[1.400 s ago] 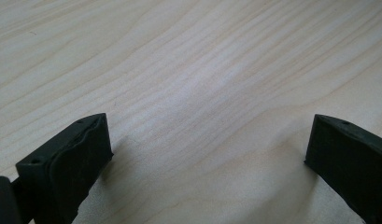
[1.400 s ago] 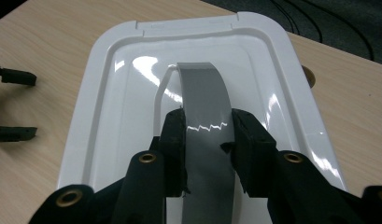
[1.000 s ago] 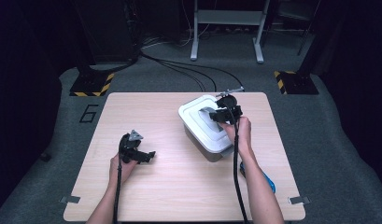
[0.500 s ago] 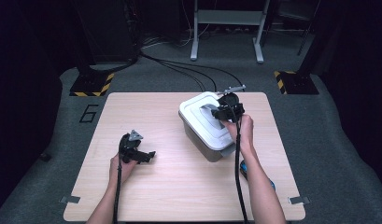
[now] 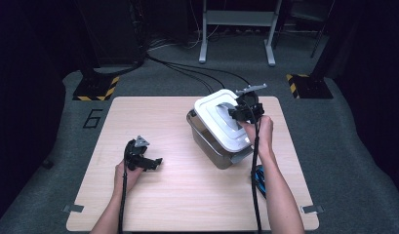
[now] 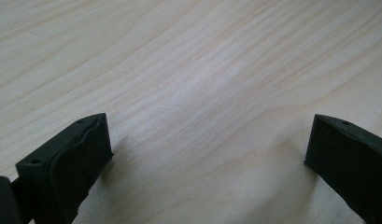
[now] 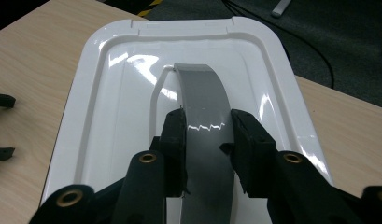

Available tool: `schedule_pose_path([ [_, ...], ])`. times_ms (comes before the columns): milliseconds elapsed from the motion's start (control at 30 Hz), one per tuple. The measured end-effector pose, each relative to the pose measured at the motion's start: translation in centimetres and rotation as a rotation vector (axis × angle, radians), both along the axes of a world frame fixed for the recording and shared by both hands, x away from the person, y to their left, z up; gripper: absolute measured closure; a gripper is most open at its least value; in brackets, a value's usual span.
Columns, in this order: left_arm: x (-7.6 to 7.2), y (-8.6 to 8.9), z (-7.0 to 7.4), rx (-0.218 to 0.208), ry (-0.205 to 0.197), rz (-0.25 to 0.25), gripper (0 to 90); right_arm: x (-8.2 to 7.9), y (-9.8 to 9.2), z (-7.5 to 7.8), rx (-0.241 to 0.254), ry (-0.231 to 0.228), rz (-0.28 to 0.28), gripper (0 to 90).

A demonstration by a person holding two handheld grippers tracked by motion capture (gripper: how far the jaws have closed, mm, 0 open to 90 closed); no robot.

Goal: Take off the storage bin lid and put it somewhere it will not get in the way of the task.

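right tongs [image 7: 205, 135] clamped across the grey handle [image 7: 202, 98] of the white lid [image 5: 221, 119], handle's long axis running 12 to 6 between the pads. lid sits tilted on the grey bin [image 5: 214, 151], at 2 o'clock from the left tongs [image 5: 143, 158], which rest wide and empty on the desk [image 5: 187, 195]. right hand is nearer.

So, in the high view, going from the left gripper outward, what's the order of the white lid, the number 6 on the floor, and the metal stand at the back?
1. Number 6, floor left of the table.
2. White lid, on the grey box, right.
3. Metal stand, far back.
The first two are fairly close to call.
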State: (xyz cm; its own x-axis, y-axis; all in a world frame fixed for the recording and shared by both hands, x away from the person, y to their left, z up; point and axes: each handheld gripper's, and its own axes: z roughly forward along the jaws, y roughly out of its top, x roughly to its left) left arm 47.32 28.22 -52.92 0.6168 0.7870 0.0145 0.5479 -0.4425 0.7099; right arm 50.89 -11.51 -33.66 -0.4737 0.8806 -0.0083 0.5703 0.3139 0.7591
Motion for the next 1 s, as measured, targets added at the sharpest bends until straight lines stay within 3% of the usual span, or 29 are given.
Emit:
schedule_pose_path([
  [1000, 0.0, 0.0, 0.0, 0.0, 0.003, 0.002, 0.1, -0.2, -5.9, 2.0, -0.002, -0.028, -0.132, 67.1],
])
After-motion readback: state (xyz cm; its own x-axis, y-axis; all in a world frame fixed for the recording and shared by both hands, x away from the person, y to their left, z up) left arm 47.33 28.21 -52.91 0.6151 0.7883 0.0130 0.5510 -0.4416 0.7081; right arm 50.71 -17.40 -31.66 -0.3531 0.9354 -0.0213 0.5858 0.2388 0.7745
